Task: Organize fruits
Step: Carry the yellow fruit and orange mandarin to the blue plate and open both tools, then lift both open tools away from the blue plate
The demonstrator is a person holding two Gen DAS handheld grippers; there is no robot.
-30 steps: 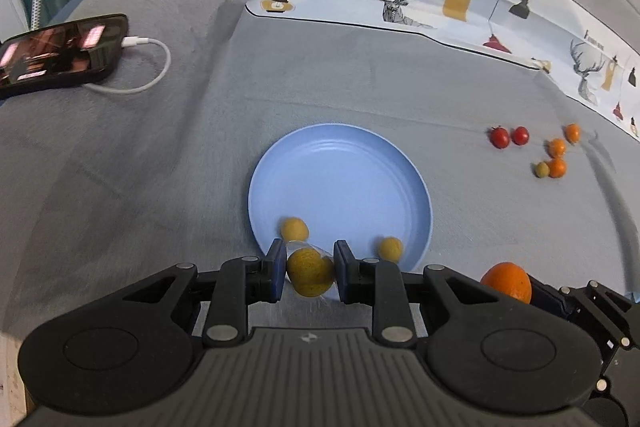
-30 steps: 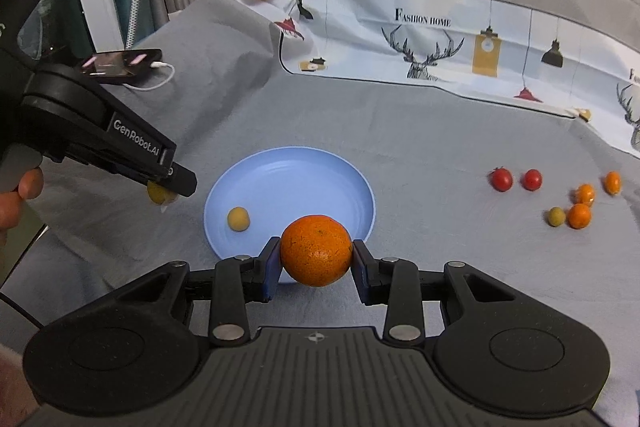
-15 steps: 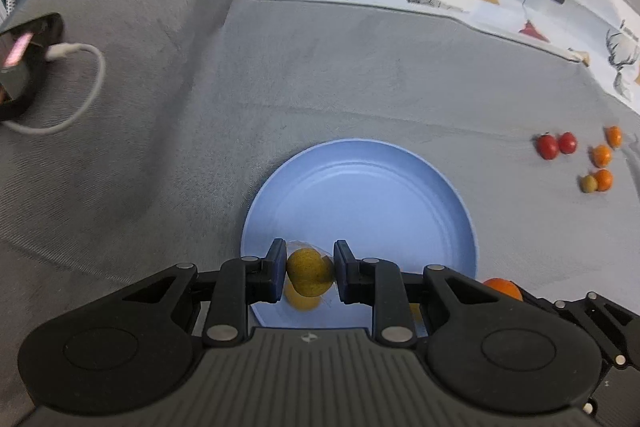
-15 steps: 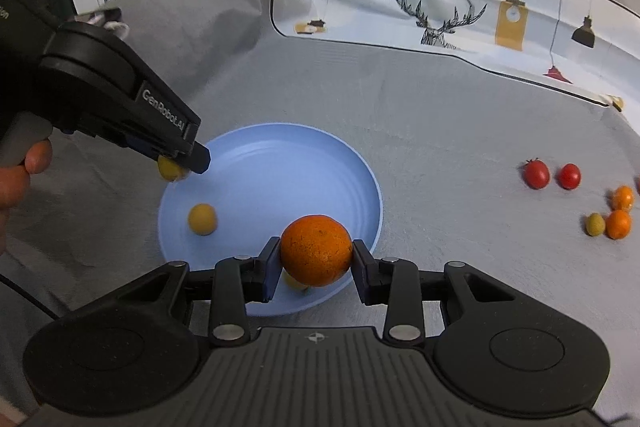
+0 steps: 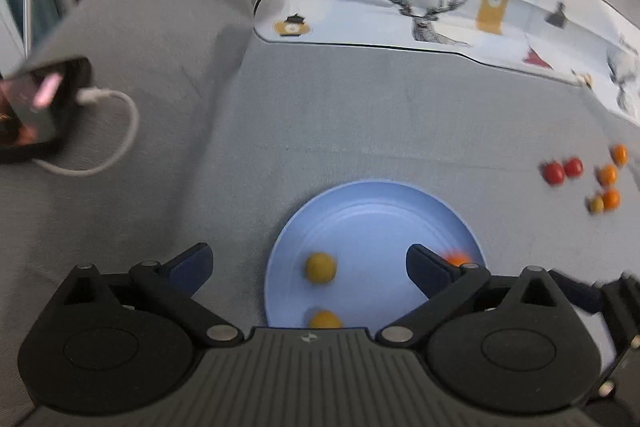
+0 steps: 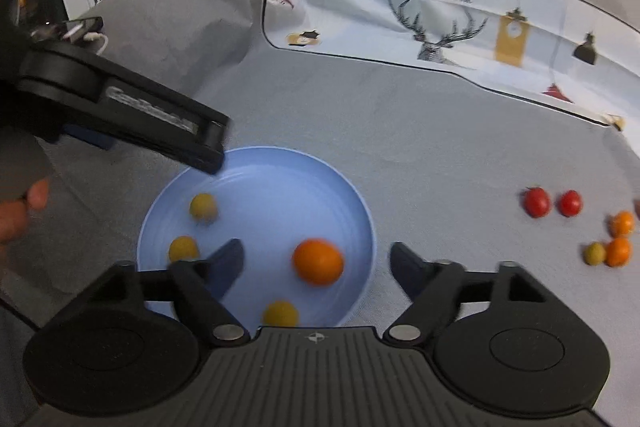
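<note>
Left gripper (image 5: 308, 259) is spread wide, holding nothing, over the left rim of the blue plate (image 6: 352, 195). Right gripper (image 6: 316, 259) is wide open too, the orange (image 6: 318, 261) sitting loose on the plate between its jaws (three small yellow fruits alongside). The leftover fruits (image 6: 576, 223) lie well off right, so the right gripper's nearer.

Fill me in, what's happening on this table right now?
A person is sorting fruit onto a blue plate with two handheld tools. Both the left tool and the right tool are open and empty above the plate, which holds an orange and three small yellow fruits. Two red tomatoes and a few small orange and green fruits wait on the grey cloth.
</note>
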